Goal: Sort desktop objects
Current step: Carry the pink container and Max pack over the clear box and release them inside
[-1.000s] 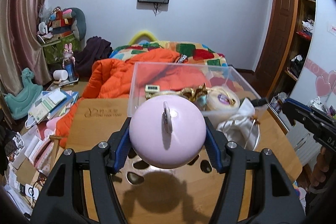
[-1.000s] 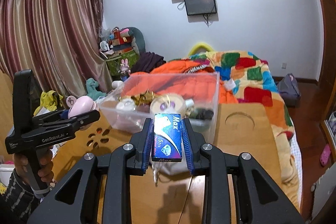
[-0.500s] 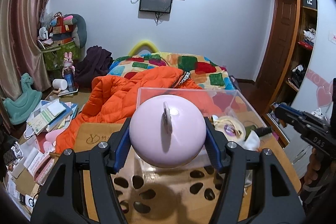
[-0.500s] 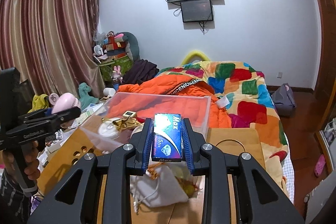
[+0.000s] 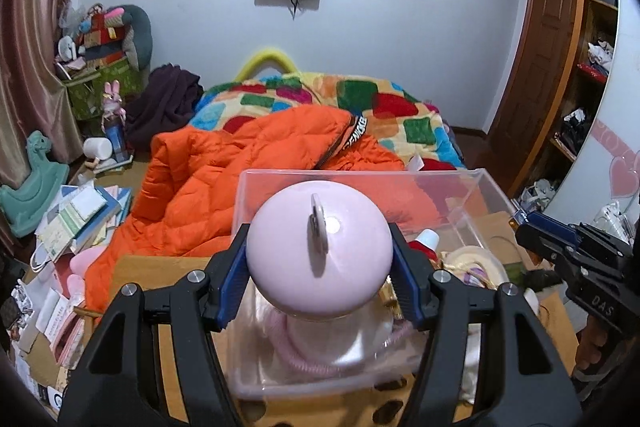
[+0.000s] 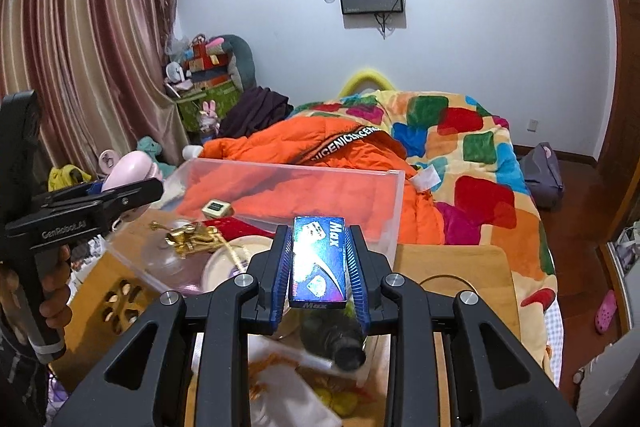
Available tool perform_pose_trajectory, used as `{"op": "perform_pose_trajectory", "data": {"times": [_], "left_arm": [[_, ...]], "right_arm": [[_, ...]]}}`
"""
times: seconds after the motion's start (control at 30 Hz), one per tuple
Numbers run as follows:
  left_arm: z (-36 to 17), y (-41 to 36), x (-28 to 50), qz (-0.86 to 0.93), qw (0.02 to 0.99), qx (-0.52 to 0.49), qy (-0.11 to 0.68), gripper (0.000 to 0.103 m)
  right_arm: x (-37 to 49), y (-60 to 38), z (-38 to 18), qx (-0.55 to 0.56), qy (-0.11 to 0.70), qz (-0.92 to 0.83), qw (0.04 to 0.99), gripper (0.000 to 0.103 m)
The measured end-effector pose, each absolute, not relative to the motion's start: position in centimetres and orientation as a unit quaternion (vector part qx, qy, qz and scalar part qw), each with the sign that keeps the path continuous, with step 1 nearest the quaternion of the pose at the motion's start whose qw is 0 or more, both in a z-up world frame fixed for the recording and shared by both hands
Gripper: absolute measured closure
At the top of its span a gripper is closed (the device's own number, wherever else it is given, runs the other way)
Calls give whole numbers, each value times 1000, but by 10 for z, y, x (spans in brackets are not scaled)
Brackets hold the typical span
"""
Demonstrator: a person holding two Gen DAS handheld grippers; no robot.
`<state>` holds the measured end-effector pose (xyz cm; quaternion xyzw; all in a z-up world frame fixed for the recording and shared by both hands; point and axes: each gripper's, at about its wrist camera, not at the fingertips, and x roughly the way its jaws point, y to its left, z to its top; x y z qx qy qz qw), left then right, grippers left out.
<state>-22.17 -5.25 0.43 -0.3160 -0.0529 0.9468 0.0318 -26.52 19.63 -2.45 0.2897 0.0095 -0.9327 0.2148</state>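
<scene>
The left tongs (image 5: 320, 279) are half open, their blue pads pressed on both sides of a round pink dome (image 5: 319, 253) with a small metal tab on top, glossy and smooth. The dome hangs over the near left end of the clear bin (image 5: 476, 187). In the right wrist view a hand (image 6: 54, 291) grips the left tool's handle, angled downward. The right tongs (image 6: 319, 267) are nearly closed on a blue box (image 6: 318, 263) printed "Max", held over the bin's right end. The bin sits on a wooden counter (image 6: 460, 263) with cut-outs. Beyond lie an orange jacket (image 6: 320, 135) and a patchwork bed (image 6: 472, 147).
</scene>
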Motion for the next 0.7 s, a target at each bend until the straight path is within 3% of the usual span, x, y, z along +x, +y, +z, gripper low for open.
{"op": "perform_pose_trajectory", "data": {"times": [0.33,0.7], "left_arm": [[-20,-38,-249,938,28,-345,-23,41],[-13,-32,-248,940,39,-338,-12,40]], "right_arm": [[-283,185,-39,305,49,-928,209,78],[-287,177,-41,305,57,-926,214,78]]}}
